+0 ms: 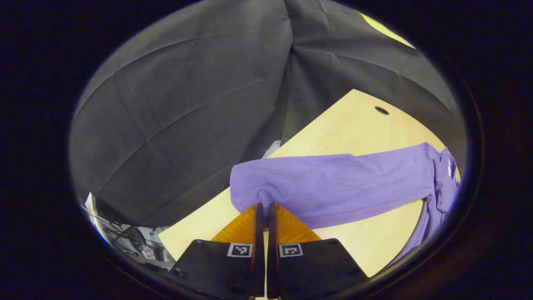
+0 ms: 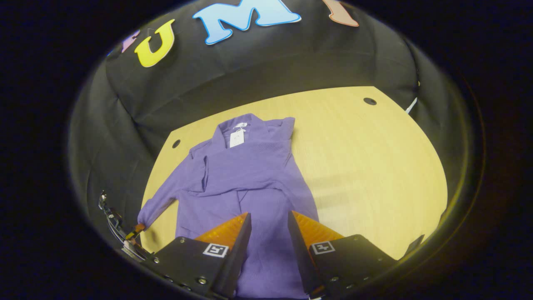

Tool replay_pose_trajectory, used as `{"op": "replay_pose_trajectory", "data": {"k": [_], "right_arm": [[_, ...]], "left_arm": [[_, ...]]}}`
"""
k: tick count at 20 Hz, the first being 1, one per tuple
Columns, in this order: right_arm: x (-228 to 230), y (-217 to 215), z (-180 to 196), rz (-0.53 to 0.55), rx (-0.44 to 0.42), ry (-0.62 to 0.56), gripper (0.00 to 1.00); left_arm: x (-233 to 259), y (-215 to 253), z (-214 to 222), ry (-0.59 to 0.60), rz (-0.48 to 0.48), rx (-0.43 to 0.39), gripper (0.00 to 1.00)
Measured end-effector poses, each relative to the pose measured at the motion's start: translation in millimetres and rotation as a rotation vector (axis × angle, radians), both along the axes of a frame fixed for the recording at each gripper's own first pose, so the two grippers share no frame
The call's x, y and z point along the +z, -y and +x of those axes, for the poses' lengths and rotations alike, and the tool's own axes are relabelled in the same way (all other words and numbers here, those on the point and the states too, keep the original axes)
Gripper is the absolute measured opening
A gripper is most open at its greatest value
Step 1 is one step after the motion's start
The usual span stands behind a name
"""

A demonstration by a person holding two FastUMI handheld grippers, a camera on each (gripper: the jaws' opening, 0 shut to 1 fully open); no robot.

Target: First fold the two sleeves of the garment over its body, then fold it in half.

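A purple knit garment [image 2: 250, 166] lies flat on the wooden table [image 2: 366, 166], collar and white tag [image 2: 236, 137] at the far end. One sleeve lies folded across its chest. The other sleeve [image 1: 333, 183] stretches out sideways, and my left gripper [image 1: 265, 206] is shut on its cuff, near the table's corner. In the right gripper view that same gripper [image 2: 134, 233] shows at the sleeve's end, low on the left. My right gripper [image 2: 269, 221] is open over the garment's lower body, with fabric under the gap and nothing pinched.
Black cloth walls close in the table on the far sides. Round cable holes [image 2: 369, 101] [image 2: 176, 143] sit near the table's back corners. Bare wood [image 2: 374, 187] spreads to the right of the garment. Cables and gear [image 1: 133, 241] lie beyond the table edge.
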State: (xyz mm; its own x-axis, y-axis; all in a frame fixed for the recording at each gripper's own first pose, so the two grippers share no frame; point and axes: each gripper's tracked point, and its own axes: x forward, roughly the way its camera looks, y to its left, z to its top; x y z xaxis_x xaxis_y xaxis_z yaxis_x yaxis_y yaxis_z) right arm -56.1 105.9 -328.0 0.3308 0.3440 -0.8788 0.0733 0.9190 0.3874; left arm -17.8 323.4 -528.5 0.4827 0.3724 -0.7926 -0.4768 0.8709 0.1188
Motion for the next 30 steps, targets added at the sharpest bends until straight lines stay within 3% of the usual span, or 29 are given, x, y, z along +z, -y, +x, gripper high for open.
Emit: {"op": "replay_pose_trajectory", "data": {"k": [1,8,11,12,15,16,24,27,30], "right_arm": [[0,2,2,0.001,-0.007,0.001,0.58],[0,15,4,0.007,-0.043,-0.006,0.58],[1,20,3,0.005,-0.055,-0.008,0.58],[1,21,2,0.007,-0.063,-0.01,0.53],[0,25,-5,0.012,-0.089,-0.022,0.53],[0,27,-7,0.013,-0.1,-0.025,0.58],[-2,63,-38,-0.002,-0.235,-0.066,0.58],[-2,79,-55,-0.019,-0.284,-0.083,0.58],[2,97,-70,-0.034,-0.341,-0.092,0.58]], "left_arm": [[-1,-1,-1,-0.018,0.006,-0.023,0.08],[1,11,9,-0.104,0.048,-0.128,0.08],[15,36,32,-0.061,0.049,-0.195,0.08],[20,49,40,-0.045,0.053,-0.229,0.09],[31,91,65,-0.017,0.074,-0.36,0.08],[36,104,74,-0.005,0.086,-0.403,0.08],[91,244,130,0.113,0.18,-0.798,0.08],[119,306,134,0.172,0.162,-0.924,0.09],[140,363,124,0.213,0.099,-1.002,0.08]]}}
